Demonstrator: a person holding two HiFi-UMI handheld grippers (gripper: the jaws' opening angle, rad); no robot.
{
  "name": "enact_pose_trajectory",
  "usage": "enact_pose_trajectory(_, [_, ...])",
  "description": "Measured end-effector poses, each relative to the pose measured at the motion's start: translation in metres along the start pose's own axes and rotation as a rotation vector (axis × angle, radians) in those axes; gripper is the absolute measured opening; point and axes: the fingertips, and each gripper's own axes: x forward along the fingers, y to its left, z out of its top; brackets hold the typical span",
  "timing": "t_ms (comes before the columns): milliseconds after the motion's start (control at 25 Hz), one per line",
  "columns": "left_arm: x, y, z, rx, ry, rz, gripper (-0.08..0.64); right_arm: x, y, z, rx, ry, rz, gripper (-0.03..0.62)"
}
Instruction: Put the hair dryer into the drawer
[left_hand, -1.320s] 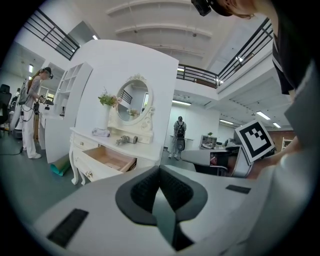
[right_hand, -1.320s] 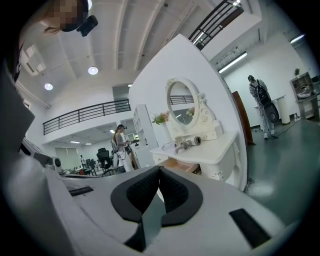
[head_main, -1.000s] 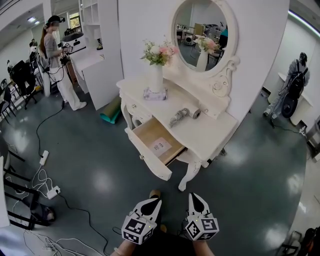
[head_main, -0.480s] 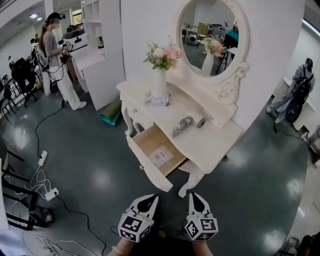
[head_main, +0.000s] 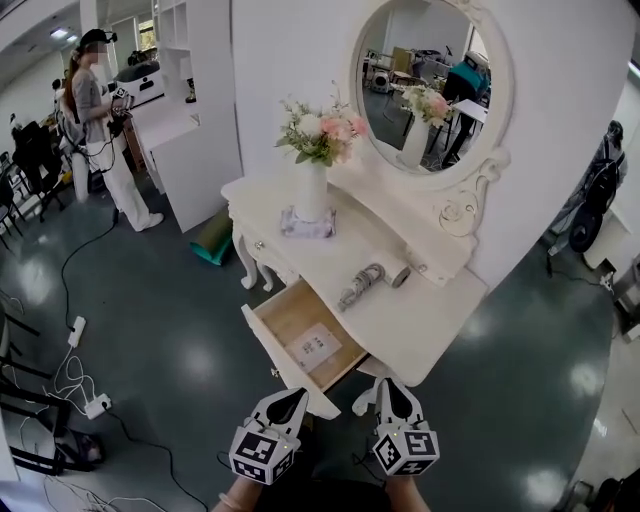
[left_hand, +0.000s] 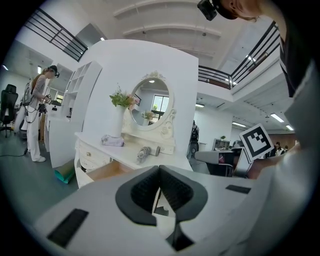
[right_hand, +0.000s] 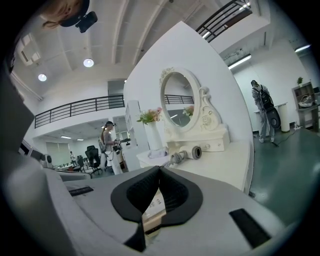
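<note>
Task barely begun. Hair dryer (head_main: 366, 284) lies on its side on the white worktop (head_main: 405, 325), near the mirror (head_main: 425, 85) base, w/ nothing touching it. Drawer (head_main: 283, 320) already stands open below & left of it, wood bottom bare except a paper sheet (head_main: 315, 346). Left hand-held gripper (head_main: 288, 403) & right hand-held gripper (head_main: 389, 394) both sit low in head view, jaws together, empty, well apart from the dryer. Left to do, prob: reach in, grip the dryer, carry it over, set it in the drawer
</note>
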Motion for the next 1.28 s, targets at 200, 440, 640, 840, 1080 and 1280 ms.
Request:
enact_pose_trajectory(200, [0.026, 0.019, 0.012, -0.001, 0.010, -0.012, 0.000, 0.027, -0.014, 0.006, 0.012, 0.022, -0.033, 0.025])
enact_pose_trajectory(440, [0.051, 0.035, 0.024, -0.004, 0.029, -0.026, 0.000, 0.048, -0.028, 0.012, 0.021, 0.041, -0.072, 0.025])
enact_pose_trajectory(640, [0.064, 0.045, 0.030, -0.009, 0.042, -0.043, 0.000, 0.062, -0.044, 0.015, 0.031, 0.060, -0.127, 0.025])
enact_pose_trajectory(840, [0.076, 0.059, 0.033, -0.018, 0.053, -0.065, 0.000, 0.083, -0.057, 0.026, 0.006, 0.063, -0.178, 0.025])
enact_pose_trajectory(1080, [0.091, 0.081, 0.036, -0.011, 0.088, -0.073, -0.001, 0.116, -0.068, 0.040, 0.025, 0.105, -0.190, 0.059])
enact_pose_trajectory(1280, [0.100, 0.094, 0.046, -0.011, 0.064, -0.096, -0.001, 0.137, -0.072, 0.046, 0.094, 0.131, -0.188, 0.074])
